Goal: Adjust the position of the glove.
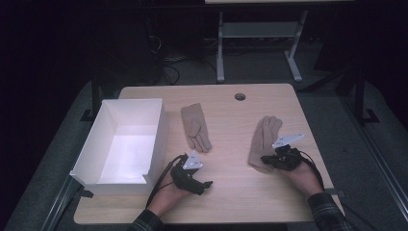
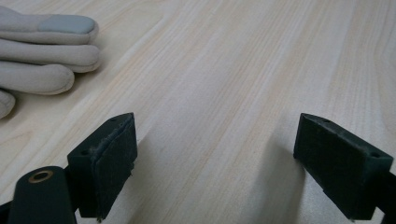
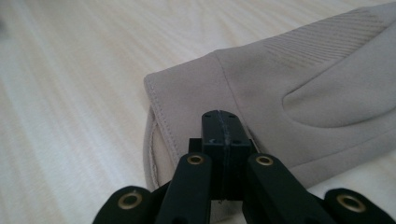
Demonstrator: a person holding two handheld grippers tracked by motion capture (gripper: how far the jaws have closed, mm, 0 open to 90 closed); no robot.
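Nearest, at the table's (image 1: 231, 202) near edge, two hands come in, each with a gripper. Left gripper (image 1: 191, 177) rests low on the wood just right of the box's near right corner; in the left gripper view its jaws stand wide apart with bare wood between them, nothing held. Right gripper (image 1: 281, 159) sits at the near end of the right glove (image 1: 262, 142); in the right gripper view its jaws are pressed together over the glove's cuff edge, and whether fabric is pinched between the pads cannot be told. That glove lies flat, cuff toward the near edge, fingers pointing far, on the right half of the table. Left glove (image 1: 195, 126) lies near the table's middle, just right of the box, fingers pointing near, apart from both grippers; its fingertips (image 2: 46, 56) show at the left edge of the left gripper view. White box (image 1: 159, 122) stands open on the left side, overhanging the table's left edge. Farther back, a round hole (image 1: 240, 96) marks the table's far edge.
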